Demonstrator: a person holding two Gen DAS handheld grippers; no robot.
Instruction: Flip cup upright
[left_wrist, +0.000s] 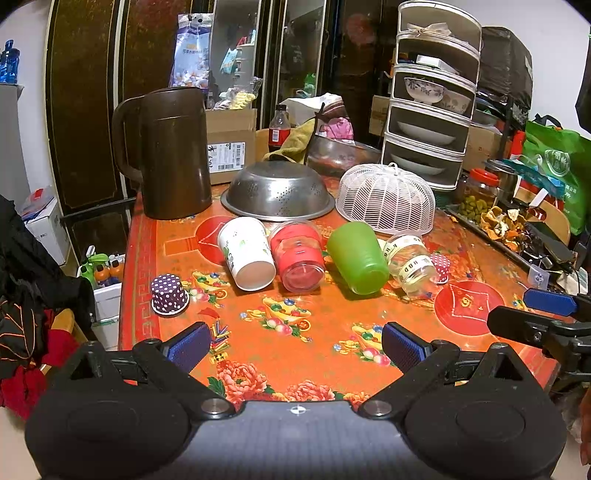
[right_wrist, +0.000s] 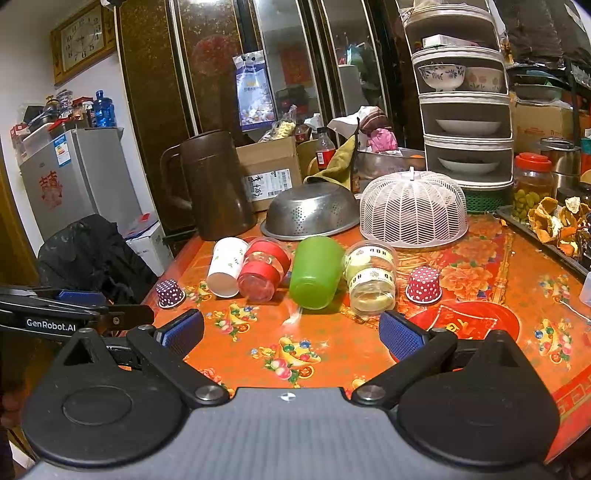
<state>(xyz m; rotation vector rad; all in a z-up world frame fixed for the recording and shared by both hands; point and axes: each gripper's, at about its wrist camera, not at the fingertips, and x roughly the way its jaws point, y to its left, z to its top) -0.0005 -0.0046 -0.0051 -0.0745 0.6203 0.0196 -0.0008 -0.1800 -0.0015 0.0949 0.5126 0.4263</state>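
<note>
Left hand-held gripper (left_wrist: 291, 345) and right hand-held gripper (right_wrist: 291, 334), both spread wide, empty.

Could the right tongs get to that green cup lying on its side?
Probably yes. The right tongs are open and empty, and the green cup lies just ahead with bare tablecloth between. The red-banded cup and clear cup crowd its sides.

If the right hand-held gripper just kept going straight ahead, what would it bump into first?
Most likely the green cup, lying on its side almost dead ahead of the open right hand-held gripper. The bare tablecloth lies between them; depth is hard to judge.
</note>
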